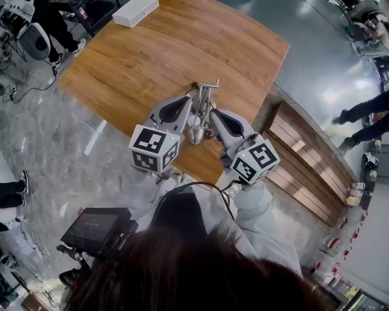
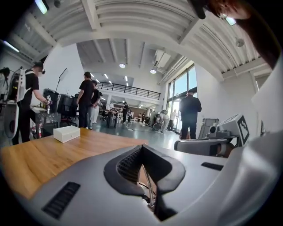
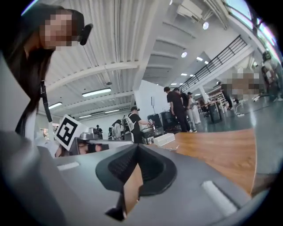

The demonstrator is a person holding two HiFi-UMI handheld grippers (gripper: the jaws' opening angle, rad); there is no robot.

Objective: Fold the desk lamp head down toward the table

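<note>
A silver metal desk lamp [image 1: 202,109] stands near the front edge of the wooden table [image 1: 152,54], with its arm bars at the top and its rounded head hanging lower. My left gripper [image 1: 190,101] is just left of the lamp and my right gripper [image 1: 214,116] just right of it. Both are raised and point roughly level. In the left gripper view the left gripper [image 2: 142,148] is shut with nothing between its pads, and a thin lamp rod [image 2: 151,190] shows below them. The right gripper [image 3: 138,148] is shut and empty too.
A white box [image 1: 135,12] lies at the table's far edge, also visible as the white box [image 2: 66,133] in the left gripper view. A slatted wooden bench [image 1: 304,164] runs along the right. Several people stand beyond the table, and a tablet [image 1: 97,228] sits at my lower left.
</note>
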